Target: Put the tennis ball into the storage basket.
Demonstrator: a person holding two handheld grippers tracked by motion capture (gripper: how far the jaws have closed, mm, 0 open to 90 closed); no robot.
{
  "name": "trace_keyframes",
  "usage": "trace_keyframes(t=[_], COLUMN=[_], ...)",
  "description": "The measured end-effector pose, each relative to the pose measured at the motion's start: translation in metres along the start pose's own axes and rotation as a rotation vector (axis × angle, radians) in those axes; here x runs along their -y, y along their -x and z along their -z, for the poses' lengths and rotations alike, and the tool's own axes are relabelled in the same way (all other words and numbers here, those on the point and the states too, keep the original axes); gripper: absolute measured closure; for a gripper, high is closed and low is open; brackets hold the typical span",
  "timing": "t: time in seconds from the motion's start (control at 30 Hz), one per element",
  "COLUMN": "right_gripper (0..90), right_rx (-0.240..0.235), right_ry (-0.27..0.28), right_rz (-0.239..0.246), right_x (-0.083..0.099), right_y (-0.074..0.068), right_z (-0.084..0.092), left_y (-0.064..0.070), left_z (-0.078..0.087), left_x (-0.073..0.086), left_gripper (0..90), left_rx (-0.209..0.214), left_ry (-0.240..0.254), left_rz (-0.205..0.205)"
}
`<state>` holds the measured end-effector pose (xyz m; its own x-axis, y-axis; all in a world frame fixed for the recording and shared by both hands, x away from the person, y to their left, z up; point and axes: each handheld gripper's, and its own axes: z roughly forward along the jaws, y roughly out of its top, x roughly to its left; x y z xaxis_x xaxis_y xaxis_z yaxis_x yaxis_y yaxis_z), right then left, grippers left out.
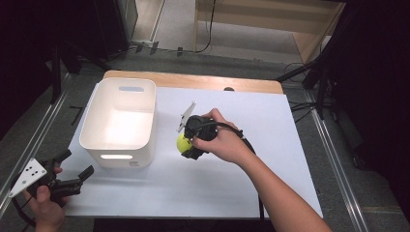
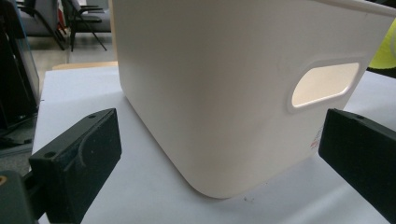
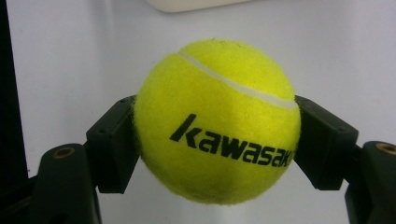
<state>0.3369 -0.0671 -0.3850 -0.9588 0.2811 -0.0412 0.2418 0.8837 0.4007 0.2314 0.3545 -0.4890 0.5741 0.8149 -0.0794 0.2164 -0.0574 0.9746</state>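
Observation:
A yellow tennis ball (image 3: 217, 121) with black "kawasaki" lettering sits between the two black jaws of my right gripper (image 3: 217, 140), which is shut on it. From above, the ball (image 1: 183, 142) peeks out at the gripper's (image 1: 191, 142) left side, just right of a white plastic bin (image 1: 118, 120). My left gripper (image 1: 80, 166) stands open near the table's front left corner, its jaws wide apart and pointing at the bin's near wall (image 2: 224, 93) with its handle slot (image 2: 324, 85). Nothing lies between them.
The table is covered by a white sheet (image 1: 241, 179) with a wooden edge (image 1: 193, 79) at the back. Dark stands and cables (image 1: 309, 72) flank the table. A chair (image 2: 79, 18) stands far off in the left gripper view.

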Motion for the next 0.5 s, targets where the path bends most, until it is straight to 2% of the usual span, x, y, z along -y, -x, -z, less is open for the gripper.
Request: trace_keyframes(t=[0.5], right_gripper=[23.4], right_rx=[0.0], right_ry=[-0.004], right_rz=[0.03], right_x=[-0.017], right_y=[0.003], right_z=[0.015], left_y=[0.0], left_z=[-0.001], left_x=[0.0], left_gripper=[0.0], left_rx=[0.001], left_ry=[-0.006], left_rz=[-0.011])
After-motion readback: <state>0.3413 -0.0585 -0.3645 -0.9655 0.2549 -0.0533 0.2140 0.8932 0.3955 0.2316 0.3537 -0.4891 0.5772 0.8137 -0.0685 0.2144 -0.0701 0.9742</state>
